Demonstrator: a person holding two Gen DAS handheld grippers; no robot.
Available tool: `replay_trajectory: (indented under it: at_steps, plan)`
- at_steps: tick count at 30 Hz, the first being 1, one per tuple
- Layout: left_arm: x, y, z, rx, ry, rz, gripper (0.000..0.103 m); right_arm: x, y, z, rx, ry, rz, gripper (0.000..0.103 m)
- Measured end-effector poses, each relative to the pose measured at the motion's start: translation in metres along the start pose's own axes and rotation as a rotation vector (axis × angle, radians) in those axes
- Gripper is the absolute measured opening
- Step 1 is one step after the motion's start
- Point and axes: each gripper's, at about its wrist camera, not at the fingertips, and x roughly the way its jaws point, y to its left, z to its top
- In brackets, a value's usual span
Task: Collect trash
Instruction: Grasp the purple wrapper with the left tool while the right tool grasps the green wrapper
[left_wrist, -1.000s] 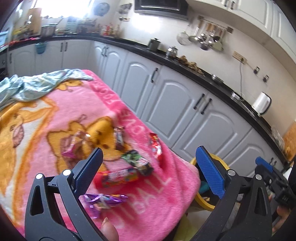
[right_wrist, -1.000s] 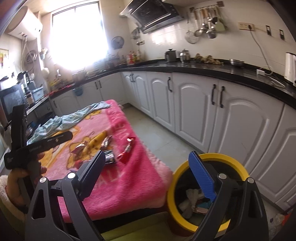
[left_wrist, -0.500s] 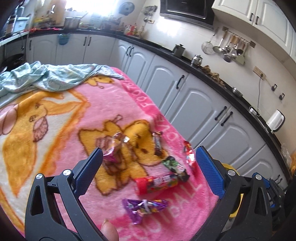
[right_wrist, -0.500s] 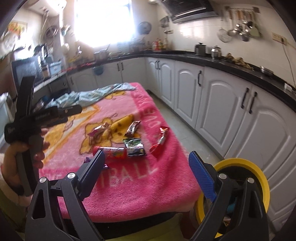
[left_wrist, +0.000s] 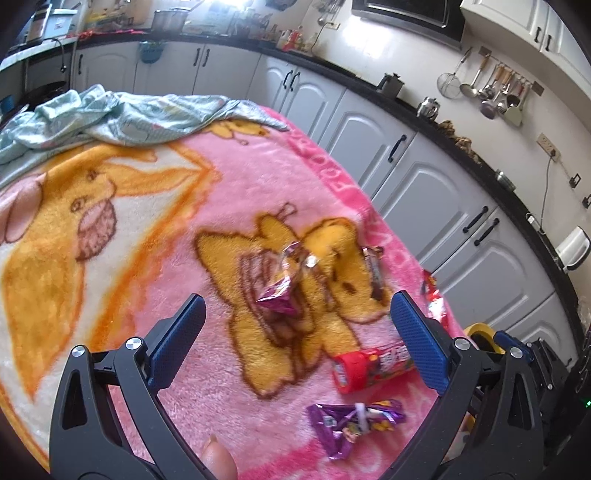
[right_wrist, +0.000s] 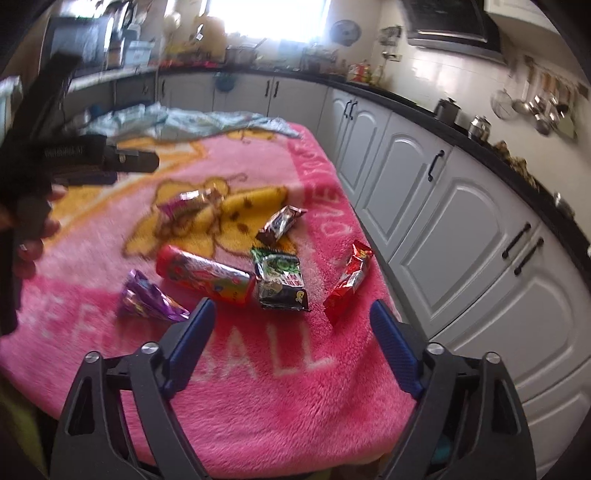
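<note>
Several snack wrappers lie on the pink cartoon blanket (right_wrist: 258, 369). There is a purple wrapper (right_wrist: 147, 301), a red tube pack (right_wrist: 207, 275), a green-black wrapper (right_wrist: 282, 282), a red wrapper (right_wrist: 349, 280), a brown wrapper (right_wrist: 282, 223) and a pink foil wrapper (left_wrist: 280, 291). My right gripper (right_wrist: 291, 312) hovers just short of the green-black wrapper. Its jaws are closing with nothing between them. My left gripper (left_wrist: 297, 306) is open above the blanket, short of the pink foil wrapper, and holds nothing. The yellow-rimmed bin (left_wrist: 480, 330) peeks past the table's right corner.
A pale blue cloth (left_wrist: 122, 114) is bunched at the far end of the blanket. White cabinets (right_wrist: 461, 221) under a black counter run close along the right side. In the right wrist view a hand holds the left gripper's body (right_wrist: 74, 155) at the left edge.
Both views have swung from the bin side toward the table and sunk lower, so the wrappers are nearer. The right jaws stand a little narrower than before.
</note>
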Motion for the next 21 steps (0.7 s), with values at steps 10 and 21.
replay_trajectory:
  at_steps: [10, 21]
  plan:
    - [0.032, 0.007, -0.002, 0.007, 0.072, 0.004, 0.092, 0.044, 0.016, 0.0, -0.218, 0.048, -0.056, 0.053]
    - [0.07, 0.0, 0.003, 0.059, 0.137, 0.033, 0.072, 0.069, 0.007, 0.002, -0.159, 0.095, 0.034, 0.03]
